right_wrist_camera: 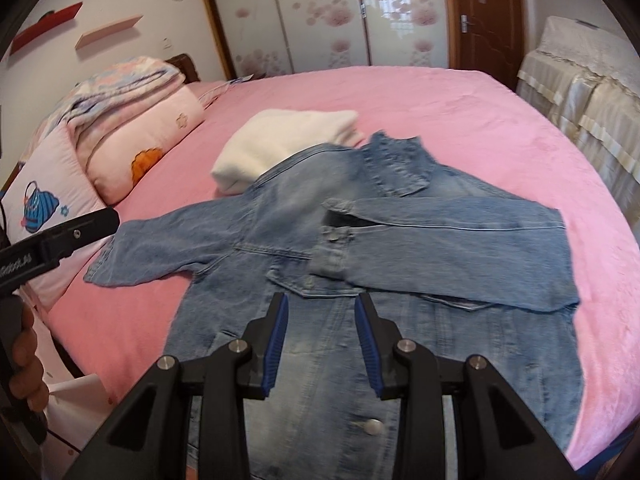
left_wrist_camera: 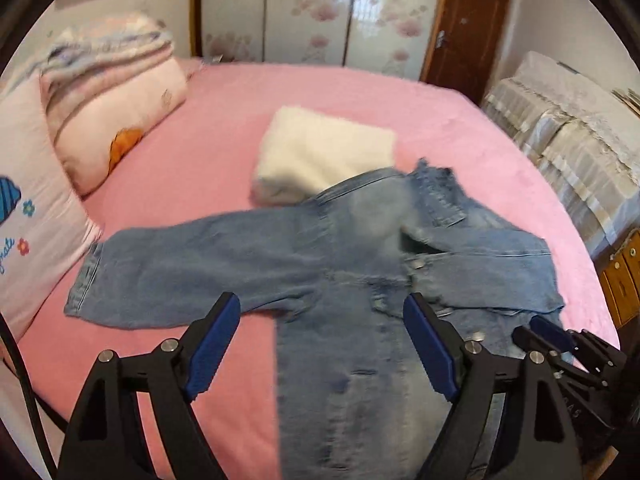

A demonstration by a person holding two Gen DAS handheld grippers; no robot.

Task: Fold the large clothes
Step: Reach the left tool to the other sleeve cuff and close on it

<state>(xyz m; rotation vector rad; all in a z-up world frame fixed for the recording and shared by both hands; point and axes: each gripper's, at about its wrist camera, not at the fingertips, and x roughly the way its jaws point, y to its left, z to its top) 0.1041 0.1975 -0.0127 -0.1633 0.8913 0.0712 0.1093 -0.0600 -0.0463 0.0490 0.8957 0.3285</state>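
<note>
The denim jacket [right_wrist_camera: 360, 280] hides part of a folded white blanket [right_wrist_camera: 280, 140]; its hem is cut off. Left claw [left_wrist_camera: 320, 344] gapes wide, right claw [right_wrist_camera: 322, 344] stands half-open, both empty, angled down above it.

Both views ride on the hand-held grippers and look steeply down and forward across the pink bed [left_wrist_camera: 400, 104] toward the wardrobe [right_wrist_camera: 320, 20] on the far wall. The left view sits close above the denim jacket [left_wrist_camera: 360, 260], the right view just beside it. Both share the jacket, the folded white cloth [right_wrist_camera: 280, 140], the pillows [left_wrist_camera: 116, 120] and the door [right_wrist_camera: 484, 12].
</note>
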